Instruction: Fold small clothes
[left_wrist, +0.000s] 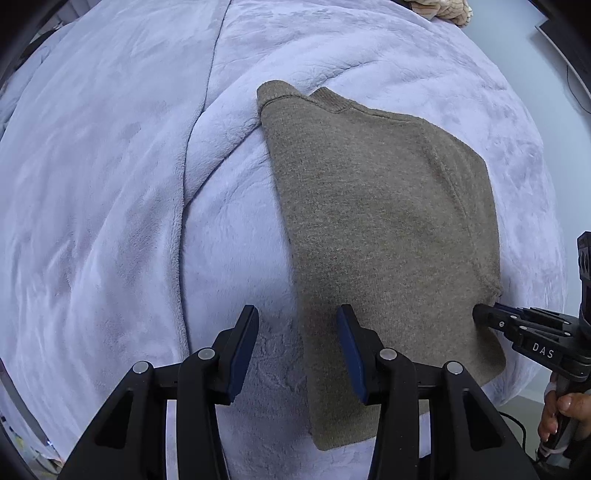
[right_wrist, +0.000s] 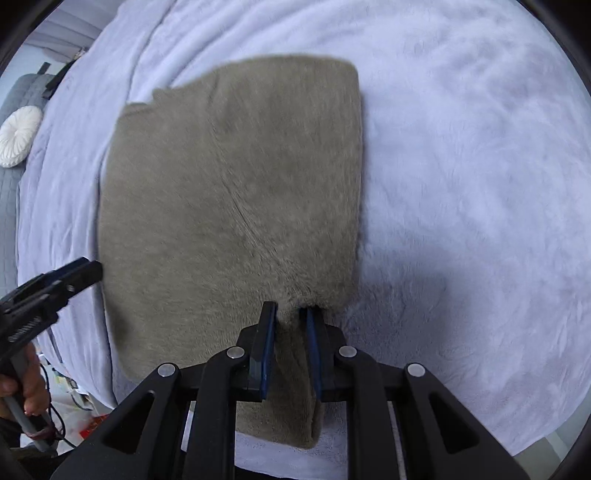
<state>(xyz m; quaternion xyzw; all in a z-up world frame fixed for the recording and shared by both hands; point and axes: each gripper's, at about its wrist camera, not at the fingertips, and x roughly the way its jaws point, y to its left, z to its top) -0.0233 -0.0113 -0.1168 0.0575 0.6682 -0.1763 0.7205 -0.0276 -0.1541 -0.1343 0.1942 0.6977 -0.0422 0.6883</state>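
A small grey-brown knitted sweater (left_wrist: 384, 221) lies partly folded on a pale lilac fleece blanket (left_wrist: 110, 184); its collar points away from me. My left gripper (left_wrist: 297, 319) is open and empty, straddling the sweater's near left edge just above it. My right gripper (right_wrist: 290, 314) is shut on the sweater (right_wrist: 236, 192) at its near right edge, with a fold of fabric pinched between the pads. The right gripper also shows in the left wrist view (left_wrist: 484, 314) at the sweater's right side, and the left gripper shows in the right wrist view (right_wrist: 88, 271) at the sweater's left edge.
The blanket (right_wrist: 461, 184) covers a bed. A round white cushion (right_wrist: 18, 134) lies on a grey quilt at the far left. A beige knitted item (left_wrist: 443, 11) lies at the blanket's far edge. Cables and clutter lie on the floor beyond the near edge (right_wrist: 70, 406).
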